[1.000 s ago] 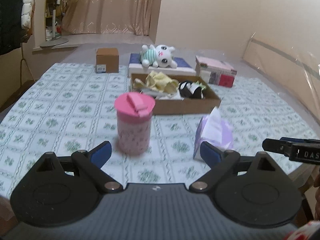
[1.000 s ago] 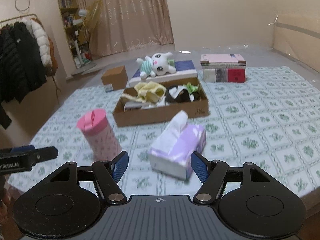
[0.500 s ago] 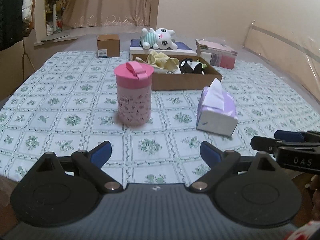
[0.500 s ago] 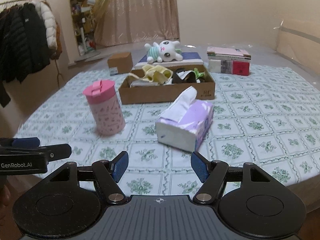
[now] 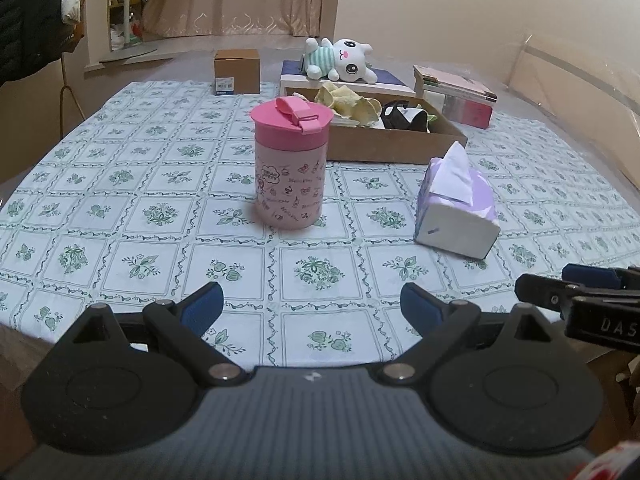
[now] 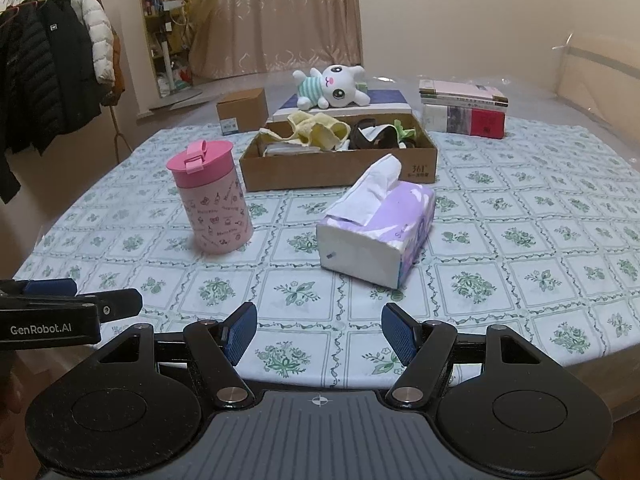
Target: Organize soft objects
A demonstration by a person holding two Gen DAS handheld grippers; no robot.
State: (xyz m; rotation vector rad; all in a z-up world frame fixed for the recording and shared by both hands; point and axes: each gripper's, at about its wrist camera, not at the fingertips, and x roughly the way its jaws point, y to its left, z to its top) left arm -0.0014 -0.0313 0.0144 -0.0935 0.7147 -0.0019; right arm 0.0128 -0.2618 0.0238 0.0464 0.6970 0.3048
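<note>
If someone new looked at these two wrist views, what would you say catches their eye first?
Probably the pink lidded cup, standing upright on the patterned tablecloth straight ahead of the open left gripper. Next comes the purple tissue pack, a tissue sticking out of its top, lying ahead of the open right gripper. Behind both sits a cardboard tray of crumpled soft items, with a white plush bunny lying on a box beyond it.

Left claw point(image 5: 310, 308), right claw point(image 6: 318, 330) agape, empty.
</note>
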